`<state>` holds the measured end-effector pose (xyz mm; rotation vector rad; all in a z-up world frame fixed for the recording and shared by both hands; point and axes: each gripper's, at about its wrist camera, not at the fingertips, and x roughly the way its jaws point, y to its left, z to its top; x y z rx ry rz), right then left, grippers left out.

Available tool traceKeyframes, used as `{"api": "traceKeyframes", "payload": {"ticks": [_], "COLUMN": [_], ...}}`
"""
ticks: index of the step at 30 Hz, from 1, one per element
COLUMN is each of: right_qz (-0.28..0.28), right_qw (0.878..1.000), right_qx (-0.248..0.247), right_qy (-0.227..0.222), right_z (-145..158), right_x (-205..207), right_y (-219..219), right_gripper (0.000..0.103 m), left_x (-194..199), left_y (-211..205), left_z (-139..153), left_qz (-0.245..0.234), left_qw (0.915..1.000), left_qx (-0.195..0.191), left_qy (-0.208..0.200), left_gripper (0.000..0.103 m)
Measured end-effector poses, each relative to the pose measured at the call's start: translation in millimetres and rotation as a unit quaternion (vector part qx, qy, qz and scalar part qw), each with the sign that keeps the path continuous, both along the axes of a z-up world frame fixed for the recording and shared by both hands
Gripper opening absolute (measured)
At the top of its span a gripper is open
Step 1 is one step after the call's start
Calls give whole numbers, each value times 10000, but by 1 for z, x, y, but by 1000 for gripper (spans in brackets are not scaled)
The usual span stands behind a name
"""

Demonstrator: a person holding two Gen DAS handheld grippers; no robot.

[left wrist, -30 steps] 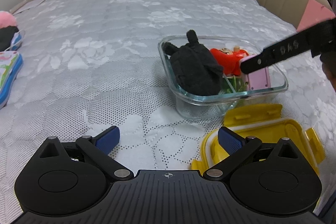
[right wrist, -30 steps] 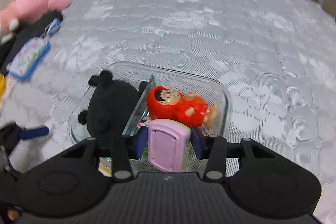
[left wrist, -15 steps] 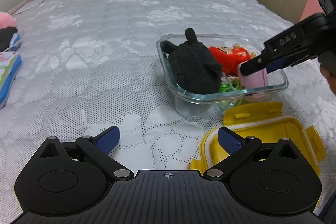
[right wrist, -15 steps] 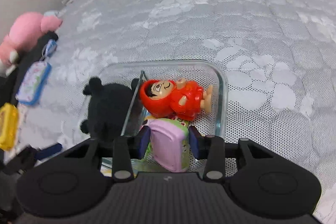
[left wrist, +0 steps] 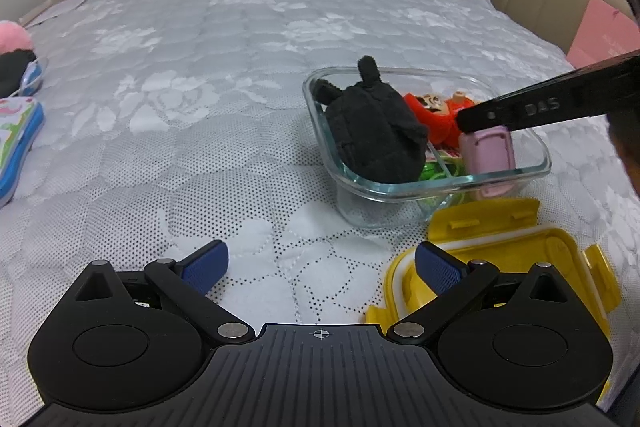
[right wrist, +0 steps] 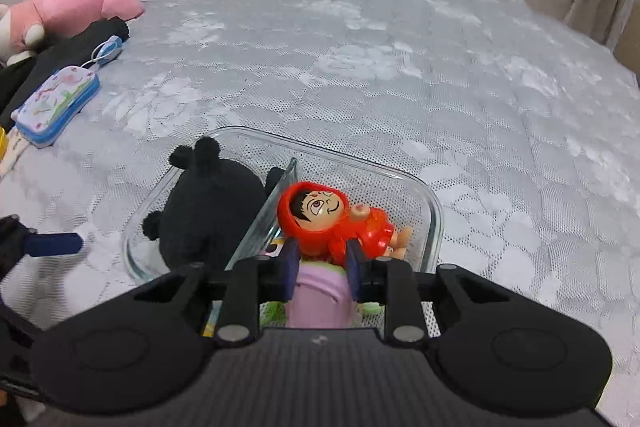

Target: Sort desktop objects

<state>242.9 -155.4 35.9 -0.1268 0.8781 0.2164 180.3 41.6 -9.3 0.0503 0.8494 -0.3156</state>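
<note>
The pink toy (right wrist: 320, 297) stands inside the right compartment of the glass box (left wrist: 536, 143), pinched between the blue pads of the right hand-held gripper (right wrist: 320, 261), whose jaws are closed narrowly on it; the release seems not yet made. Beside it in that compartment lies a red doll (right wrist: 336, 221) over some green bits, and a black plush (left wrist: 374, 131) fills the left one, so the sorting looks well along. Probably left: letting go, then fitting the yellow lid (left wrist: 504, 255) that lies just in front of the box. The left hand-held gripper (left wrist: 320, 265) hovers wide open, holding nothing. A floral case (right wrist: 56, 105) and a pink plush (right wrist: 76, 1) remain at the far edge of the tabletop (right wrist: 360, 47), which wears a pale lace cloth; curtains and a window sit behind.
</note>
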Motion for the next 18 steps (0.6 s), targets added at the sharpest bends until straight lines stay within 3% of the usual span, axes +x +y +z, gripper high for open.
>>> {"api": "traceKeyframes", "payload": {"ticks": [3, 8, 14, 18], "right_qz": [-113, 60, -9, -17], "right_qw": [9999, 9973, 9976, 9966], "right_qx": [-19, -292, -635, -634], "right_qy": [-111, -664, -288, -526], "right_z": [-1, 18, -4, -4], "right_x": [-1, -16, 0, -2], "right_y": [0, 8, 17, 22], "right_gripper": [27, 29, 30, 27], "left_x": [0, 4, 5, 5], "left_y": [2, 13, 27, 29], "left_z": [0, 4, 8, 8], "left_qz": [29, 180, 383, 371], "left_qw": [10000, 9998, 9988, 9990], "left_qx": [16, -105, -299, -252], "left_qy": [-2, -25, -41, -47], "left_gripper": [102, 102, 102, 102]}}
